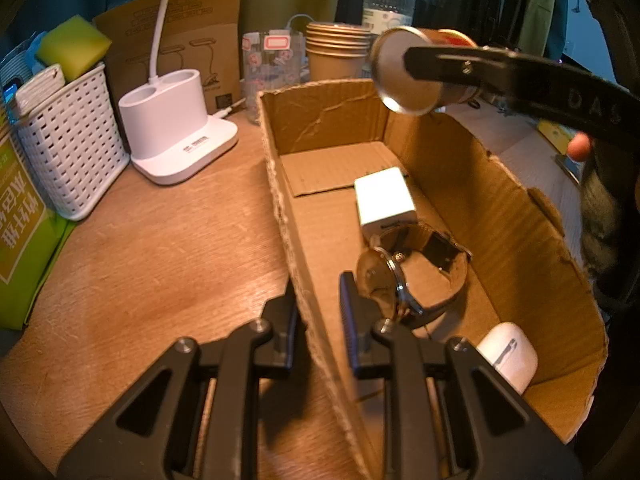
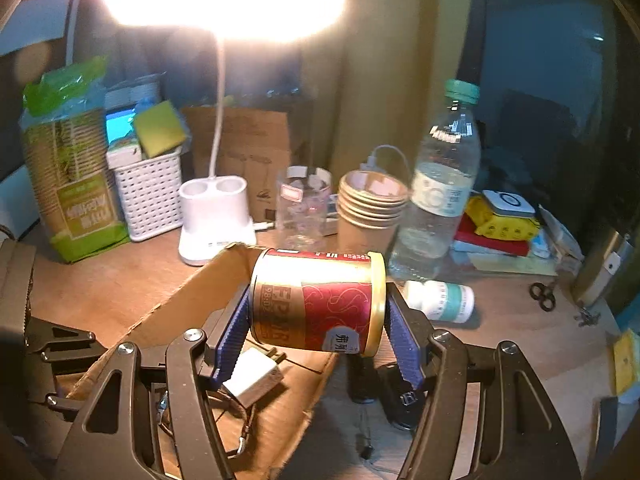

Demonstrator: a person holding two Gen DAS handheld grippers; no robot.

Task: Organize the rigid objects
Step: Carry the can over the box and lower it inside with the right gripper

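A shallow cardboard box [image 1: 500, 216] lies on the wooden desk. Inside it are a white charger plug [image 1: 384, 196], a wristwatch [image 1: 408, 276] and a white earbud case [image 1: 508, 356]. My left gripper [image 1: 318, 300] straddles the box's left wall, fingers closed on it. My right gripper [image 2: 318, 334] is shut on a red-and-gold can [image 2: 318, 300], held sideways above the box's far right corner; the can also shows in the left wrist view [image 1: 412, 70]. The plug shows below the can in the right wrist view [image 2: 254, 376].
A white lamp base [image 1: 176, 128], white basket [image 1: 68, 148], glass jar [image 1: 272, 68], stacked paper cups [image 1: 336, 52] and water bottle [image 2: 440, 196] stand behind the box. A small white bottle [image 2: 440, 300] and a dark key fob [image 2: 400, 400] lie right of it.
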